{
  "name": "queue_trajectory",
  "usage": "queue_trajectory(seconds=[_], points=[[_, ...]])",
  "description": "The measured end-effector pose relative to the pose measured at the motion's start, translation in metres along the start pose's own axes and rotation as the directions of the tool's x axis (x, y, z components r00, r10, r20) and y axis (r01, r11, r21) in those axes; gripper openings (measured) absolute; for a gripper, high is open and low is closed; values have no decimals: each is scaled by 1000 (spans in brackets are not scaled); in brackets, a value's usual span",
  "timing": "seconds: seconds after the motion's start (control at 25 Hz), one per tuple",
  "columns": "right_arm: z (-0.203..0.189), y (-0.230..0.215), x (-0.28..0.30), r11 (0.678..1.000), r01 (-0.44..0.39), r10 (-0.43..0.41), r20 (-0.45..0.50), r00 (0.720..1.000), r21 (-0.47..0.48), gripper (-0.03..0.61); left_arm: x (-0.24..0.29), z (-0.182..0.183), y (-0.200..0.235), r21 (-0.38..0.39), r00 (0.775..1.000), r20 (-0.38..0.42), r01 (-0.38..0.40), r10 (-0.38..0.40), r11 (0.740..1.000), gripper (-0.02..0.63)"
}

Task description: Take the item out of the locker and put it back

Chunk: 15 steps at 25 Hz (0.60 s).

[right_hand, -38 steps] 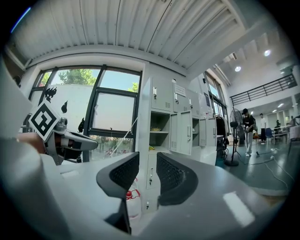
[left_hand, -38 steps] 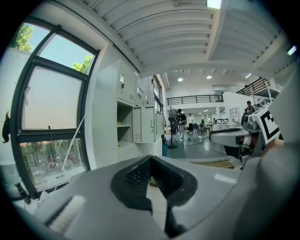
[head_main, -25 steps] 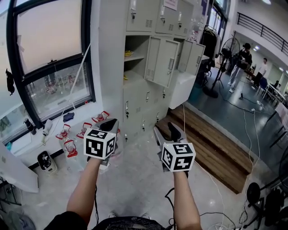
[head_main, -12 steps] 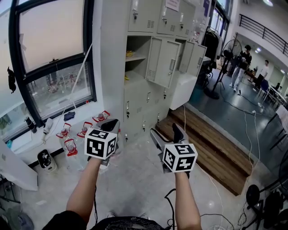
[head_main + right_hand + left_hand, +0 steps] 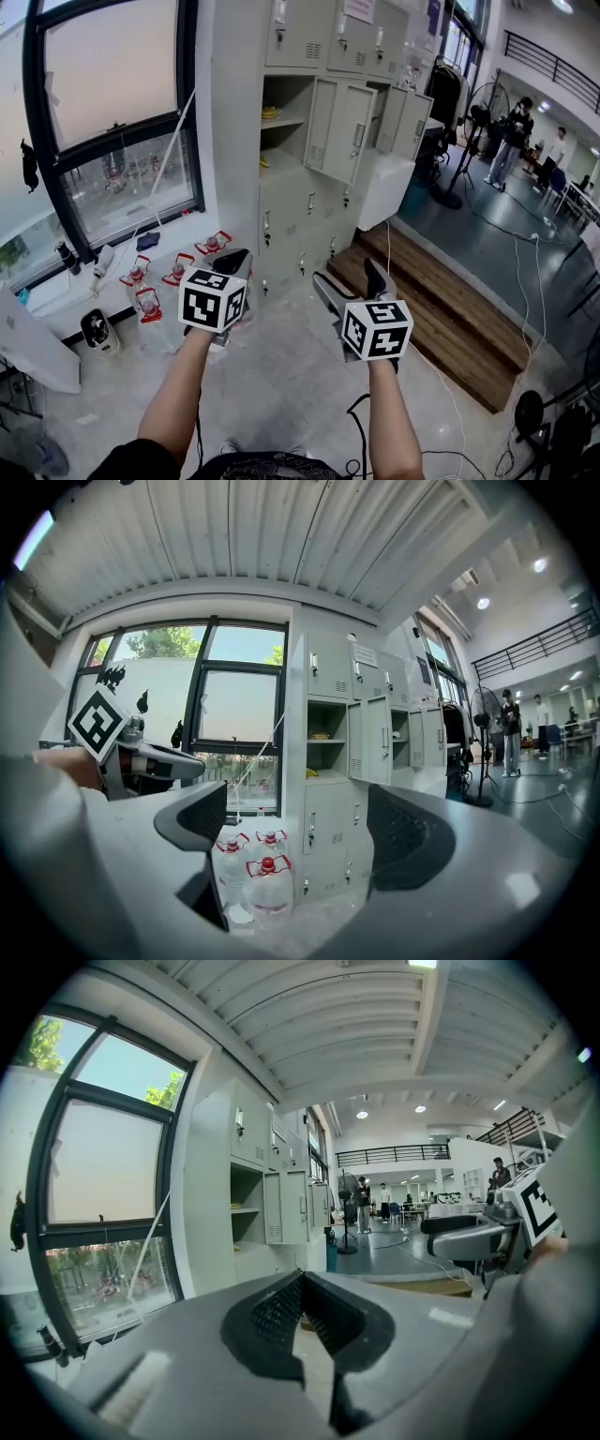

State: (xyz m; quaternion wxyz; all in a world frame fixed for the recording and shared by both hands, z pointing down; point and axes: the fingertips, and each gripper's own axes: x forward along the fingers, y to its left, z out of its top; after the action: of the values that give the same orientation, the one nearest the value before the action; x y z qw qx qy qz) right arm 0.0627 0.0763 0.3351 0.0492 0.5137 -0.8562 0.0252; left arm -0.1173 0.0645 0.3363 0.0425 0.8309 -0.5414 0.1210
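Standing before open locker (image 5: 284,178) | yellow item (image 5: 269,112) on its shelf, not yet taken | left tongs (image 5: 232,262) clenched, empty | right tongs (image 5: 349,279) just spread wide, empty

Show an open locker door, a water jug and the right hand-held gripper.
open locker door (image 5: 339,127): head view, panel
water jug (image 5: 269,892): right gripper view, body
right hand-held gripper (image 5: 347,274): head view, between jaws

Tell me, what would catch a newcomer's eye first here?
Two hand-held grippers fill the foreground: the left gripper is shut, the right gripper empty, its jaws having just been opening. Ahead stands a grey locker bank with doors hanging open, and red-capped water jugs sit on the floor below the window.
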Motion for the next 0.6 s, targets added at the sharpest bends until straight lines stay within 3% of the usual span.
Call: queue_trajectory(seconds=[0.6], points=[[-5, -39, -3, 996, -88, 88, 13, 996, 5, 495, 18, 13, -34, 22, 997, -7, -76, 76, 997, 0]])
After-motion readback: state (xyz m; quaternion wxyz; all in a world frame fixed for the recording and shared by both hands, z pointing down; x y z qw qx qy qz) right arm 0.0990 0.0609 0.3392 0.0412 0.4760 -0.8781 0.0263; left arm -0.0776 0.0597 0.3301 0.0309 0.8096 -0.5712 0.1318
